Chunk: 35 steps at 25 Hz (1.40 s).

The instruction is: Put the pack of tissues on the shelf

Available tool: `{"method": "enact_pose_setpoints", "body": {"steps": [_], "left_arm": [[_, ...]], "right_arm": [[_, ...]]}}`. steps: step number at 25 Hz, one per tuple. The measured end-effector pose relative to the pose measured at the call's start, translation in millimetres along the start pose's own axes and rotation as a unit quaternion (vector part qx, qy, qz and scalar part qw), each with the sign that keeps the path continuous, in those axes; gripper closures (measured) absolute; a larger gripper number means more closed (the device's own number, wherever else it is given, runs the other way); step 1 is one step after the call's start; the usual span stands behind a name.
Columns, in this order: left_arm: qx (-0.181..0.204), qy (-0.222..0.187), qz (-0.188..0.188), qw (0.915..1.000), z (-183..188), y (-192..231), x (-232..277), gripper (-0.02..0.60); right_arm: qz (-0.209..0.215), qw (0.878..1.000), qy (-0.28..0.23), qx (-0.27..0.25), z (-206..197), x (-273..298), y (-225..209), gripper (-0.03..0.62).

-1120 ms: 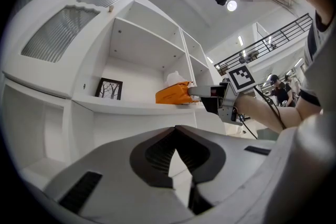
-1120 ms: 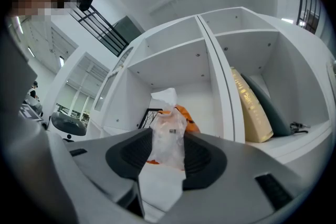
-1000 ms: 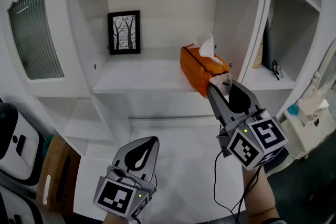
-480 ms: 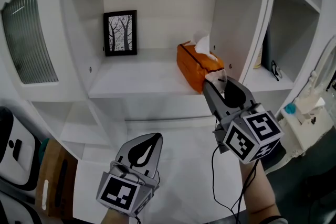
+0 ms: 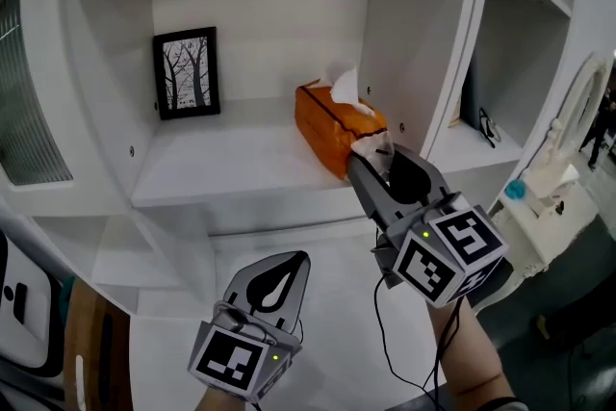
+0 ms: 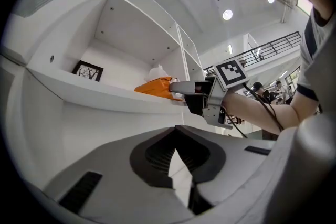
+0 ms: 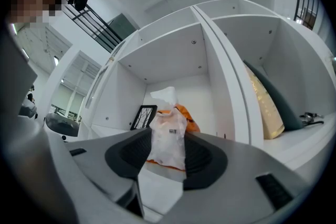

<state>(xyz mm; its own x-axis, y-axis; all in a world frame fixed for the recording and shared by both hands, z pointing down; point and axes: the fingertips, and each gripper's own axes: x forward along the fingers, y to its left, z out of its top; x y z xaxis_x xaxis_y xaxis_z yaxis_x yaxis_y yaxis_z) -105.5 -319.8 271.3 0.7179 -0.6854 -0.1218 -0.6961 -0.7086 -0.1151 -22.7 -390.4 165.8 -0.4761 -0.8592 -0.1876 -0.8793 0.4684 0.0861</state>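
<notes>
Orange plastic is covering the pack of tissues point(image 5: 325, 115). It is lying on the shelf point(image 5: 221, 170) at the right of the middle compartment, running from near to far, with one white tissue point(image 5: 343, 87) sticking up from its top. The right tool point(image 5: 373, 154) is reaching in roughly level from the near edge and grasping the pack by its pale near end. In the right gripper view the crumpled wrapper is filling the gap and touching both pads. The left tool point(image 5: 285, 263) is hanging lower and nearer, below the shelf, clenched on nothing.

The pack is looking as good as placed, so the step in hand is, by my judgement, the letting go. Doing it well is going to mean first checking that the whole base is resting on the board and not overhanging the near edge. The jaws should then be spreading wide before any pull back. Otherwise the soft wrapper may be catching on a pad and dragging the pack off the shelf. Drawing straight back toward the near side, without swinging sideways, is also going to keep the tool off the right wall point(image 5: 409, 43) just beside the pack.

Counting what is showing:
- one pack of tissues
- one tissue poking out of it
- one framed picture point(image 5: 186, 72) of bare trees, standing at the far left of the same compartment, well apart from the pack
- two tools
</notes>
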Motion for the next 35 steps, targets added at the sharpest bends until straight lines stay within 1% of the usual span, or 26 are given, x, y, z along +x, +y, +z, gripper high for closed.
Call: {"method": "enact_pose_setpoints", "body": {"steps": [6,10,17,20,24,27,32,35], "left_arm": [[-0.018,-0.008,-0.022,0.9996,-5,-7,17,0.561],[-0.021,-0.008,-0.027,0.9994,-6,-9,21,0.561],[-0.023,-0.005,-0.025,0.9994,-9,-8,20,0.561],[-0.023,-0.004,-0.023,0.9995,-10,-8,18,0.561],[-0.023,-0.003,-0.022,0.9995,-10,-10,17,0.561],[-0.021,-0.003,-0.022,0.9996,-9,-11,15,0.561],[-0.019,-0.002,-0.017,0.9997,-8,-12,11,0.561],[-0.018,-0.002,-0.015,0.9997,-6,-13,9,0.561]], "right_arm": [[-0.003,1.0,0.001,-0.006,-1,1,-1,0.399],[-0.001,1.0,0.002,-0.006,-1,1,-2,0.399],[0.001,1.0,-0.004,-0.004,-1,1,-2,0.376],[0.006,1.0,-0.01,-0.01,1,0,0,0.349],[0.007,1.0,-0.016,-0.021,5,-3,4,0.341],[0.01,1.0,-0.016,-0.02,7,-5,5,0.333],[0.024,0.999,-0.014,-0.017,8,-9,9,0.301],[0.025,0.999,-0.014,-0.018,9,-11,11,0.299]]}}
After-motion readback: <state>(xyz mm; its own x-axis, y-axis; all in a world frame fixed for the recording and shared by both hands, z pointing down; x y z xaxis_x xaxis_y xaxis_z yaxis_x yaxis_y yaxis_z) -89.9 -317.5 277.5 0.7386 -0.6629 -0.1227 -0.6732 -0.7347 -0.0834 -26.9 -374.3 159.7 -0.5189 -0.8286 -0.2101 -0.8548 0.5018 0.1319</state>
